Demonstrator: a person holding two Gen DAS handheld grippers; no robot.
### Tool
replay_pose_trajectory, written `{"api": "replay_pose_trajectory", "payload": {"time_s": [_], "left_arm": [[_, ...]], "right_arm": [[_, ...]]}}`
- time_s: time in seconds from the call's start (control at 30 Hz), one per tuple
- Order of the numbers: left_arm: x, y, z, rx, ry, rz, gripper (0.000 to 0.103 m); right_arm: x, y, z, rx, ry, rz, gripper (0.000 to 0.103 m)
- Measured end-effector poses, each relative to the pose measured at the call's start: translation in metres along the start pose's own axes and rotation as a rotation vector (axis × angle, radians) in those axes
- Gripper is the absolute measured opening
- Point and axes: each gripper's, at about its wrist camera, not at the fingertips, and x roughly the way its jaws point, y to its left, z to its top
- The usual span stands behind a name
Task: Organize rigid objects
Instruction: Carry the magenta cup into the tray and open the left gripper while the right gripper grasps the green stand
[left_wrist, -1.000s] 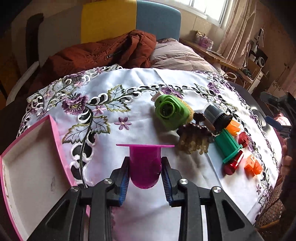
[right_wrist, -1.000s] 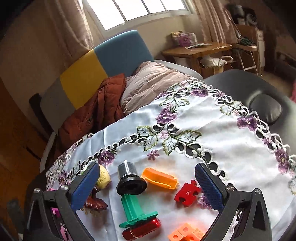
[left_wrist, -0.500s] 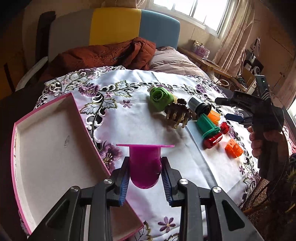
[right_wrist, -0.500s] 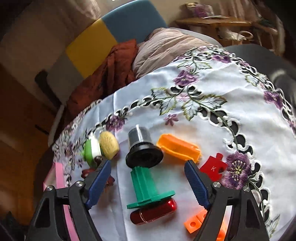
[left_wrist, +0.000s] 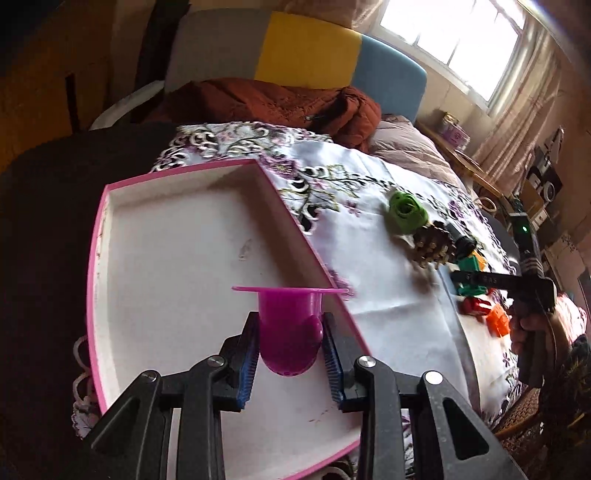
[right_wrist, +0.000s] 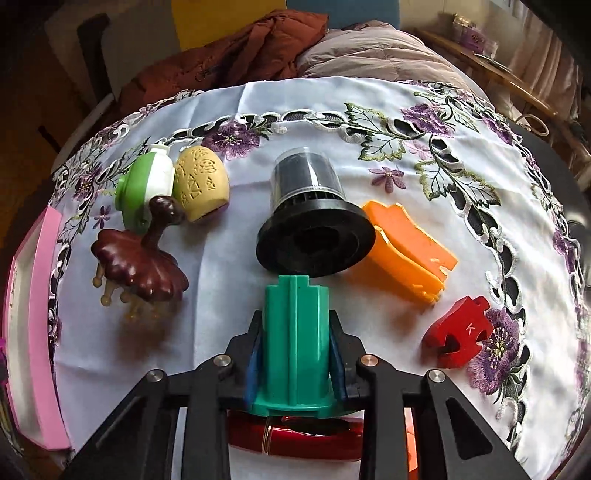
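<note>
My left gripper (left_wrist: 290, 339) is shut on a magenta flanged cup (left_wrist: 288, 325) and holds it above the near right edge of a pink-rimmed white tray (left_wrist: 177, 258). My right gripper (right_wrist: 295, 354) is shut on a green ribbed plastic piece (right_wrist: 295, 339) that lies on the tablecloth; it also shows in the left wrist view (left_wrist: 469, 266). Around it lie a black funnel-shaped part (right_wrist: 310, 225), an orange clip (right_wrist: 406, 251), a red puzzle piece (right_wrist: 458, 332), a dark red tube (right_wrist: 295, 435), a brown wooden massager (right_wrist: 140, 266), a tan egg (right_wrist: 199, 181) and a green-white toy (right_wrist: 144, 188).
The white embroidered tablecloth (left_wrist: 373, 266) covers a dark round table. A rust jacket (left_wrist: 273, 103) and a bed lie behind it. The tray's pink rim (right_wrist: 44, 332) shows at the far left of the right wrist view. Orange blocks (left_wrist: 498, 321) lie near the right hand.
My left gripper has carried the magenta cup left until it is over the tray. My right gripper has come down and shut on the green piece.
</note>
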Motion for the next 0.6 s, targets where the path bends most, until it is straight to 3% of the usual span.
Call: {"api": "replay_pose_trajectory", "payload": {"time_s": [0.23,0.6], "left_arm": [[0.010,0.061,0.030,-0.110,-0.004,0.084,0.032],[0.043,0.100,0.073,-0.135,0.000,0.190,0.032]], "right_arm": [[-0.003,0.005,-0.004,-0.046,-0.015,-0.017,0.032],[-0.005,0.012,-0.007,-0.138,-0.042,-0.071,0.031]]}}
